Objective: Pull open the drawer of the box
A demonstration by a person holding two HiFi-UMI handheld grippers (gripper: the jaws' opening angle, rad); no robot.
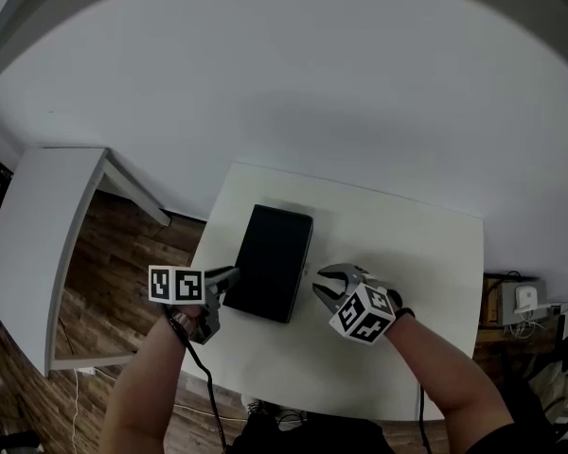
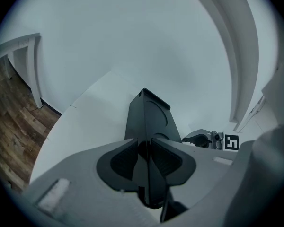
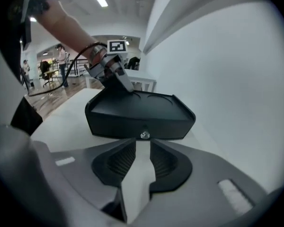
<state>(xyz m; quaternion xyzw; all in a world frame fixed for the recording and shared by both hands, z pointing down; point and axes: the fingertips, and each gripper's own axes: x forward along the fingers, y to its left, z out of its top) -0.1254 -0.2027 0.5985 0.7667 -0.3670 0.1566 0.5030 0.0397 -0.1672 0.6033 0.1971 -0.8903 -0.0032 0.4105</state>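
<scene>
A flat black box lies on the white table. My left gripper is at the box's left side, and in the left gripper view its jaws are clamped on the thin rim of the box. My right gripper stands open just to the right of the box, not touching it. In the right gripper view the drawer front faces me, closed flush, with a small silver knob just ahead of the open jaws. The left gripper shows on the far rim.
A second white desk stands to the left across a strip of wooden floor. A white wall rises behind the table. A small device with cables sits off the table's right edge.
</scene>
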